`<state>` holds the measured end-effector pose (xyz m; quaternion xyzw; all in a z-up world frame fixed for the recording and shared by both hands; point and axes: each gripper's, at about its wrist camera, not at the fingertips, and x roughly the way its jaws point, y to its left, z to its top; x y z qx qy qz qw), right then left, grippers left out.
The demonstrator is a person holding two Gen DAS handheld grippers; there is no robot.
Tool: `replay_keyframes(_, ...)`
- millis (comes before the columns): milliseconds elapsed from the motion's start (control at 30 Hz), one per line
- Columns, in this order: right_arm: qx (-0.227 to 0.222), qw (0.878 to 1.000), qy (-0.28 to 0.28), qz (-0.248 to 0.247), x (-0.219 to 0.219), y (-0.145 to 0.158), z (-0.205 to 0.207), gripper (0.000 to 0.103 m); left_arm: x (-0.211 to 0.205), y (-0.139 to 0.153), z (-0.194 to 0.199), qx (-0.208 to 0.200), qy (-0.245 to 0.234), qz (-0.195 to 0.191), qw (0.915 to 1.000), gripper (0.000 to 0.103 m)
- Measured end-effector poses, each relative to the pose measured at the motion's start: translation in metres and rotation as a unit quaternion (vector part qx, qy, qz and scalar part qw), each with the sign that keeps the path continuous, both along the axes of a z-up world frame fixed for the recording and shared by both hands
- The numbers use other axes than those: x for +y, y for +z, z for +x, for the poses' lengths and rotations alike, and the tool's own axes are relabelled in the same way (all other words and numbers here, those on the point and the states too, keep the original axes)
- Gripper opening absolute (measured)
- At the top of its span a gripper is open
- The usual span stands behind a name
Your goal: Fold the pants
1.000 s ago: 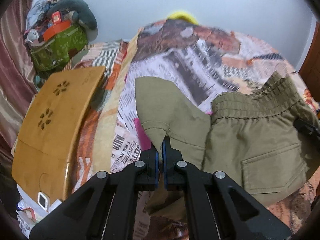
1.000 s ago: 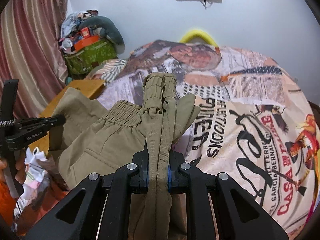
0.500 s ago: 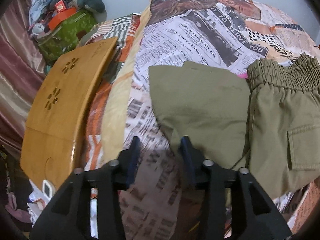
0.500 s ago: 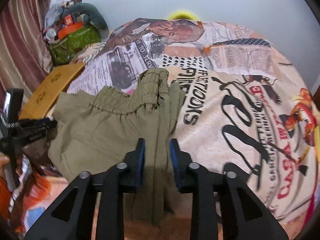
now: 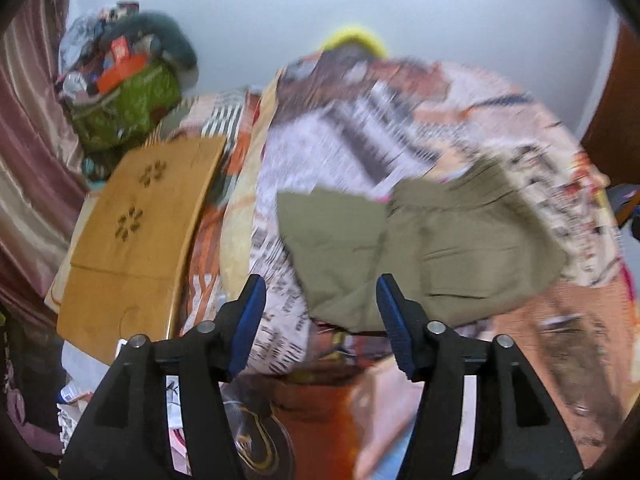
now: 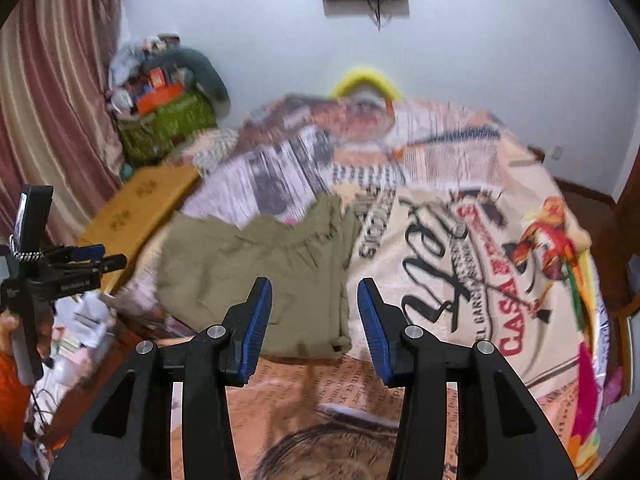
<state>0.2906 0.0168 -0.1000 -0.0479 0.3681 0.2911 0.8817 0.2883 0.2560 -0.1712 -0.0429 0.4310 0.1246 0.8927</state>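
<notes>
The one pair of olive-green cotton pants [image 6: 264, 276] lay folded into a squat bundle on the newspaper-print bedspread [image 6: 460, 240], near its front edge, with the gathered elastic waistband toward the far side and a flapped cargo pocket facing up in the left wrist view. A second before, each of my tongs had been clamped on that cloth, the left on a pinched corner and the right on a bunched strip of it; half a second later both had let go, and now my left gripper [image 5: 320, 316] and my right gripper [image 6: 314, 320] both hung clear of the fabric with their blue pads spread wide and nothing between them. The views had also pulled back and higher, and both were smeared by motion, so I judged I was drawing away from the bed. To my mind that meant this fold was laid down and the pants were resting on their own; whether another fold was wanted I could not tell from the bundle's blurred outline. Counting outward: one pair of pants, two grippers, one bedspread, one curved tan wooden board [image 5: 136, 236] with two flower-shaped cutouts at the bed's left, one green bag [image 6: 168, 128] heaped with clutter in the corner, and one yellow rounded object [image 6: 366, 80] behind the bed.
</notes>
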Motion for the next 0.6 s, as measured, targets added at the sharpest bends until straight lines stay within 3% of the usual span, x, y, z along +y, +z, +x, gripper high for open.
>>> replay_keyframes(200, -0.075, 0.996, 0.018, 0.051, -0.014, 0.065, -0.057, 0.041, -0.036, 0.081, -0.056, -0.086, -0.028, 0.012, 0.9958, 0.058)
replay_keyframes(333, -0.117, 0.989, 0.029, 0.082, -0.021, 0.1, -0.092, 0.041, -0.054, 0.126, -0.102, -0.153, -0.036, 0.016, 0.9875, 0.061)
replay_keyframes(600, -0.189, 0.973, 0.039, 0.125, -0.039, 0.139, -0.167, 0.041, -0.091, 0.172, -0.187, -0.233, -0.043, 0.04, 0.9706, 0.061)
